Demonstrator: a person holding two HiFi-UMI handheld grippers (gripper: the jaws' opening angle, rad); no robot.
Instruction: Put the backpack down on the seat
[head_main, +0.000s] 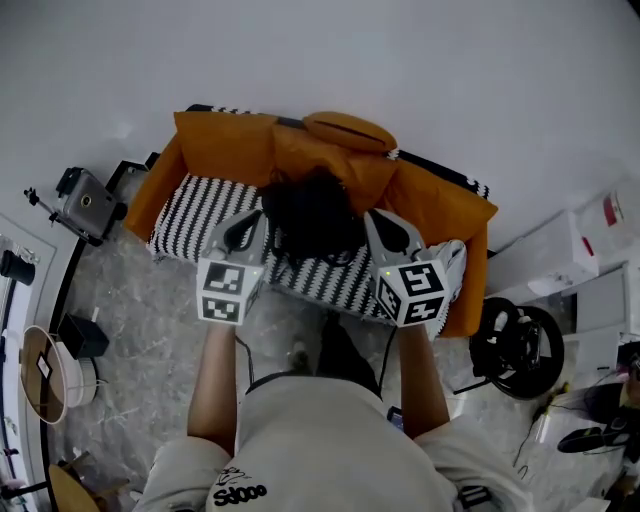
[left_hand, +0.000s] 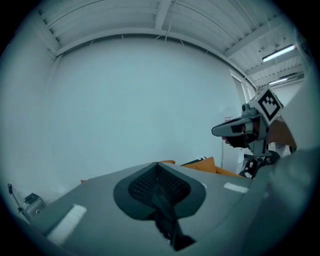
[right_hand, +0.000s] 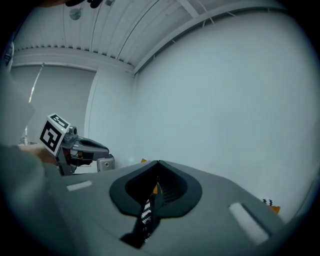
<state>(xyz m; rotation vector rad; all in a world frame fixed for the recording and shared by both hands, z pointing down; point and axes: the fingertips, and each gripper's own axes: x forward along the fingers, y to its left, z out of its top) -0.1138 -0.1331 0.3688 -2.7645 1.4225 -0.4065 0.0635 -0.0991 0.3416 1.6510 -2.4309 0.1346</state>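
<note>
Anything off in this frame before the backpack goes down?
Nothing spilled or damaged. Two small oddities: an orange cushion sits on top of the sofa backrest, and the orange cover looks bunched. The backpack is over the sofa, straps pinched in the left gripper and right gripper.

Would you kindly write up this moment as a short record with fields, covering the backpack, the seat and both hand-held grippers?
backpack: black, over the seat, between the two grippers; contact with the seat cannot be told
seat: black-and-white striped, orange cushions behind
left hand-held gripper: jaws together on a dark strap
right hand-held gripper: jaws together on a patterned strap
</note>
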